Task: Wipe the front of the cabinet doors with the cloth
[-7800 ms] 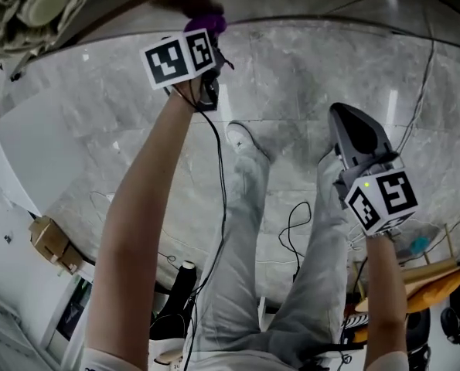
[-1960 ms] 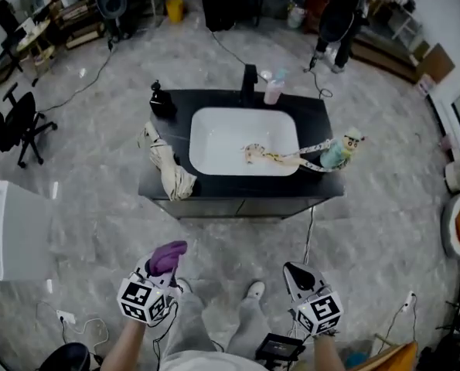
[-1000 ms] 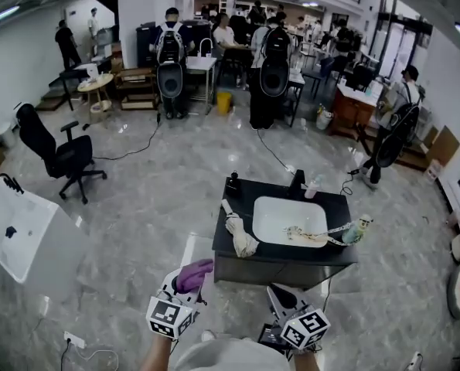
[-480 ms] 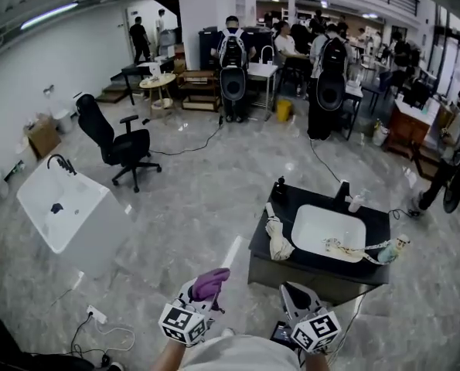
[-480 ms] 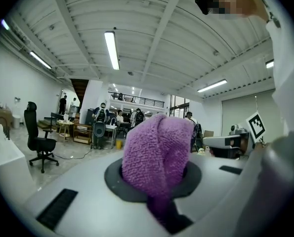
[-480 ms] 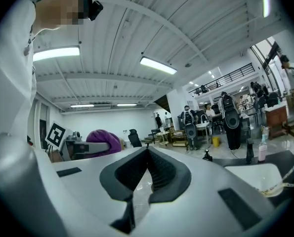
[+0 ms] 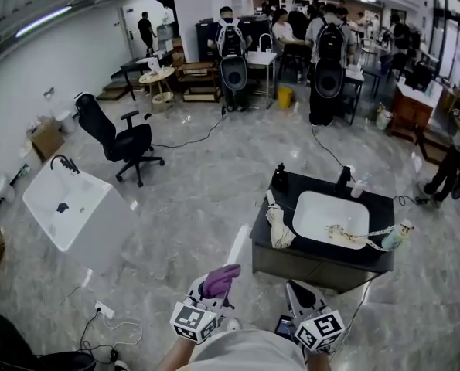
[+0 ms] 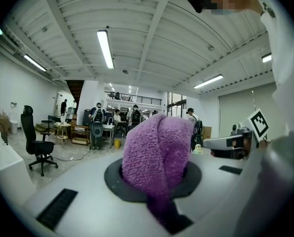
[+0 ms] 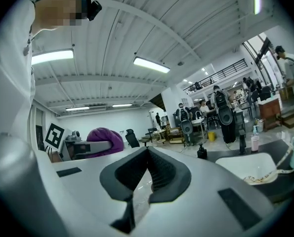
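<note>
Head view: the person stands on a grey stone floor, well apart from the cabinet, which sits at about 1 o'clock from the two grippers. The left gripper points up and forward, its jaws clamped on a bunched purple cloth. The left gripper view shows the cloth swelling out above the jaw tips, with a fold pinched down between them. The right gripper is held just beside it at 3 o'clock. In the right gripper view its jaws are together, the tips meeting with nothing between them.

The cabinet has a black top and a white basin with a tangle of pale cord in it. A cream towel hangs over the top's 9 o'clock edge, above the dark front doors. A black dispenser, a faucet and a clear bottle stand along the far edge, and a small pale-green figure stands at the 3 o'clock corner. A cable trails from the cabinet's near corner toward the person.

At 10 o'clock stand a white sink unit and a black office chair. A power strip with a white cord lies at 9 o'clock of the left gripper. At 12 o'clock, far off, people stand at desks.
</note>
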`<state>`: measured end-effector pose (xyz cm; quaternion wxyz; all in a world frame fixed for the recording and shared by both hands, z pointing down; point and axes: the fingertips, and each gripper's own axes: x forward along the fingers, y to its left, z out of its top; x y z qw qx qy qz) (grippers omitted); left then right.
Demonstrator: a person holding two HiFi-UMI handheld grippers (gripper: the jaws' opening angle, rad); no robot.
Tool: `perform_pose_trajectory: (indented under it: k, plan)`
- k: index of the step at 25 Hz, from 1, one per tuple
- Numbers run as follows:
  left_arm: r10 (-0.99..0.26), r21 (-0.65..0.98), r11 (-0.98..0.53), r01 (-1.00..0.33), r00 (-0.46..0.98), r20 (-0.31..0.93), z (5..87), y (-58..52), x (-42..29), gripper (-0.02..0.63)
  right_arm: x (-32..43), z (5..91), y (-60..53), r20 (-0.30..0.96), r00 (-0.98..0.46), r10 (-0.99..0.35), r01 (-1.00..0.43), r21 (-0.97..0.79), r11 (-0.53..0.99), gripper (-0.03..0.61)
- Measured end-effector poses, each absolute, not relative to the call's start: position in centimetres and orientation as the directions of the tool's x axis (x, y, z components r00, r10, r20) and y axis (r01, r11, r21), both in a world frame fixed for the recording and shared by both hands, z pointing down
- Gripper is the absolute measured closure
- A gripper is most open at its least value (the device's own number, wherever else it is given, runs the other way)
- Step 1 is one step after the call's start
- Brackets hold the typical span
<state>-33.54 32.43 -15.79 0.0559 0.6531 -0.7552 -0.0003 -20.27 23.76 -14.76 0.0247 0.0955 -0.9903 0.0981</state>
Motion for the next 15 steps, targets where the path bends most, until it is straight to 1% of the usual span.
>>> perform_pose_trajectory:
  k: [4,9,15]
  plan:
    - [-0.985,0.06,0.151,-0.987,-0.146,0.089,-16.34,32.54,-33.46,0.568,-19.71,-15.19,23.24,0.061,-0.977,-0.206,-0.214,-0.205,0.955,0.552]
    - [-0.983,0.093,0.168,-0.981,-0.16,0.086,-15.99,32.73,-33.25,0.568,-19.22,-15.21,22.91,0.072,-0.977,-0.202,-0.213,-0.196,0.957,0.552]
    - [-0.981,0.096,0.185,-0.978,-0.178,0.078,-15.74,32.85,-33.51,0.568,-19.67,-15.21,22.72,0.064,-0.979,-0.194,-0.203,-0.195,0.96,0.552]
